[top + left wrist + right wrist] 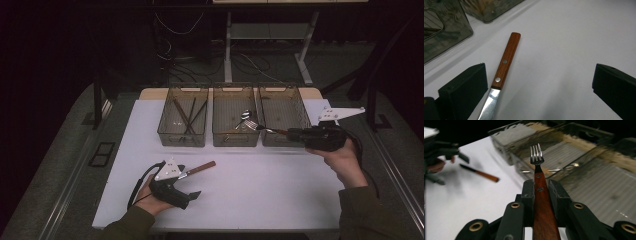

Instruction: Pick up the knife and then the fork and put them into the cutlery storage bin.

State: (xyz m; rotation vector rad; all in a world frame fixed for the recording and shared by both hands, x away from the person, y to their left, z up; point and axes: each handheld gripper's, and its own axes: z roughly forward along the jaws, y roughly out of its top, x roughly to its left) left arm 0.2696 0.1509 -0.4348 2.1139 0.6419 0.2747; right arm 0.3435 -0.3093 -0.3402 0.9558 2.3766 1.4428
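Observation:
A knife with a wooden handle lies on the white table. My left gripper rests around its blade end, jaws wide open. In the left gripper view the knife lies flat between the jaws, close to the left one and touching neither; the left gripper holds nothing. My right gripper is shut on the wooden handle of a fork held level above the table. In the right gripper view the fork points from the right gripper toward the baskets, tines over a basket rim.
Three clear baskets stand in a row at the back: the left basket holds dark sticks, the middle basket holds spoons, the right basket sits by my right hand. The knife and left gripper lie farther off.

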